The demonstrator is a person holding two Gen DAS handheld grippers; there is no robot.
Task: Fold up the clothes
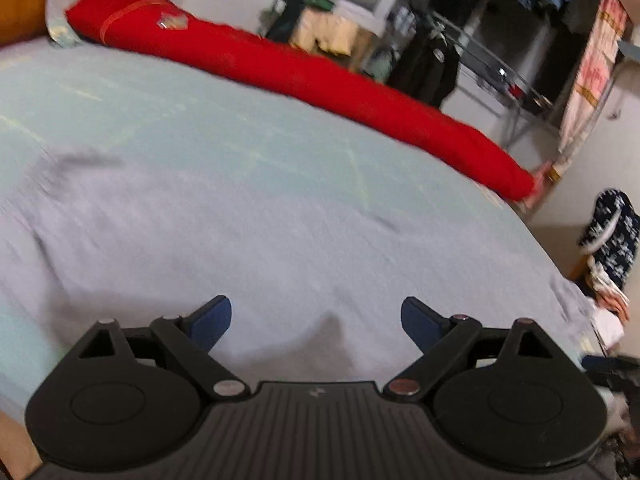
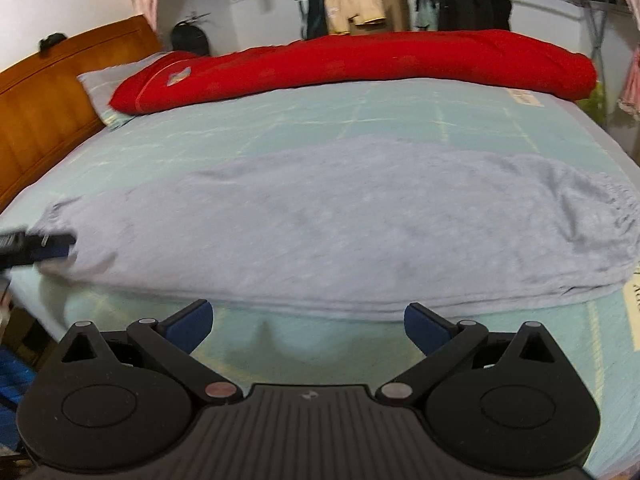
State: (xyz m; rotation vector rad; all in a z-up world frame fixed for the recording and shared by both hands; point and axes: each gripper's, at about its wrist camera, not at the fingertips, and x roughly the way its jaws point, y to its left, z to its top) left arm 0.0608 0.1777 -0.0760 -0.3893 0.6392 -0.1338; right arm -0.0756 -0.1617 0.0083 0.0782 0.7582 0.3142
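The grey garment (image 2: 340, 220) lies flat on the bed (image 2: 280, 128), long axis left to right. Both left tongs (image 1: 316, 320) and right tongs (image 2: 308, 324) gape apart, empty.

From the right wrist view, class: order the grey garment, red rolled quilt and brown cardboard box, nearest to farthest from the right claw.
1. Grey garment, spread just ahead.
2. Red rolled quilt, along the bed's far edge.
3. Brown cardboard box, beyond the bed.

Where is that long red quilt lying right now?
The red quilt lies rolled along the bed's far edge in both views, beyond the grey garment, one end on the pillow by the wooden headboard.
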